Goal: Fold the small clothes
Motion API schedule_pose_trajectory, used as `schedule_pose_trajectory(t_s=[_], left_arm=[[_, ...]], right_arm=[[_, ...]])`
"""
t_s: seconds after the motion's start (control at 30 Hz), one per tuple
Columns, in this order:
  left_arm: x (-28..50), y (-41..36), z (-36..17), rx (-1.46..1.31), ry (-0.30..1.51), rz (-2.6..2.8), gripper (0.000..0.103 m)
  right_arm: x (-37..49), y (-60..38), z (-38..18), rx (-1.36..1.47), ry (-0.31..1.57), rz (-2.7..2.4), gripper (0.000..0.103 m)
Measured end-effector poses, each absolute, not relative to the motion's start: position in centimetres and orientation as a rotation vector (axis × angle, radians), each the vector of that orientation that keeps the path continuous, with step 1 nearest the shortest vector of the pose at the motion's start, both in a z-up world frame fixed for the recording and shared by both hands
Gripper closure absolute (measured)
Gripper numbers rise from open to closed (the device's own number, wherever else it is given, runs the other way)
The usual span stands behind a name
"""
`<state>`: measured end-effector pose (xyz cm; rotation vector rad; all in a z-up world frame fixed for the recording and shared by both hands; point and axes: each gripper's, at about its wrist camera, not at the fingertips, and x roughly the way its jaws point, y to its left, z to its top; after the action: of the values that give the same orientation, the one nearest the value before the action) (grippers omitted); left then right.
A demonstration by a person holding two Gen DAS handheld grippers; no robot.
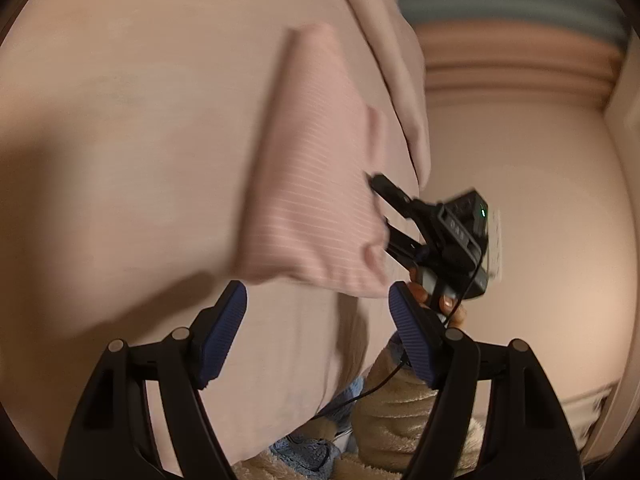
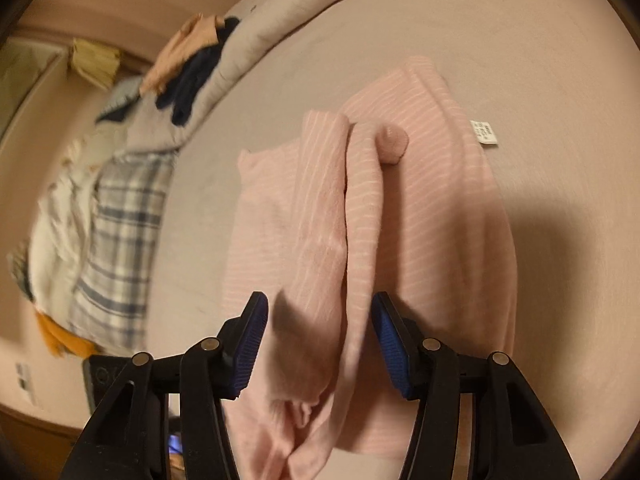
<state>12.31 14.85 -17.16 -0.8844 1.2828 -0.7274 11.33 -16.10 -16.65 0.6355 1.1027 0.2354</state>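
My left claw (image 1: 316, 332) is released, its blue pads wide apart, nothing between them; it hangs above the bed sheet (image 1: 120, 120). The pink striped garment (image 2: 400, 220) lies on this sheet, partly folded into long layers, with a small white label (image 2: 484, 132) at its edge near one o'clock in the right wrist view. My right claw (image 2: 320, 344) is also released: a fold of the garment is between its pads, but they do not press on it. In the left wrist view this claw is at the garment's lower right edge. At nine o'clock in the right wrist view a pile of other clothes (image 2: 120, 220) lies on the rolled blanket (image 2: 248, 40).
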Motion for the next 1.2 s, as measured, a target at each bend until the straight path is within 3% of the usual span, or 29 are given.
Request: schedule_pose_trajectory(t_s=[0.03,0.1,0.2,0.5,0.8,0.93,1.03,1.2], left_arm=[[12.0,15.8,-17.6,-0.901,1.281,-0.704,0.029],[10.9,17.6,-18.4,-0.928,1.280,-0.676,0.029],[10.1,18.8,-18.9,-0.953,1.280,-0.669,0.030],[9.0,20.4,-19.4,-0.928,1.278,-0.703,0.029],[9.1,20.0,-19.5,-0.910,1.309,-0.692,0.029],[9.2,19.3,-19.3,-0.880,1.325,-0.687,0.029],[9.5,18.3,-19.1,-0.853,1.330,-0.709,0.029],[10.4,16.2,-17.9,-0.785,1.318,-0.749,0.029]], right_arm=[[11.5,-15.8,-16.7,0.610,1.106,0.227,0.054],[11.8,-15.0,-16.6,0.546,1.104,0.229,0.073],[11.9,-13.7,-15.5,0.424,1.078,0.231,0.081],[11.7,-15.6,-8.3,0.269,0.919,0.223,0.082],[12.2,-19.2,-16.5,0.315,1.116,0.120,0.082],[12.0,-20.2,-16.9,0.398,1.105,0.131,0.081],[12.1,-20.8,-16.6,0.429,1.100,0.154,0.077],[13.1,-22.9,-16.0,0.586,1.031,0.183,0.059]])
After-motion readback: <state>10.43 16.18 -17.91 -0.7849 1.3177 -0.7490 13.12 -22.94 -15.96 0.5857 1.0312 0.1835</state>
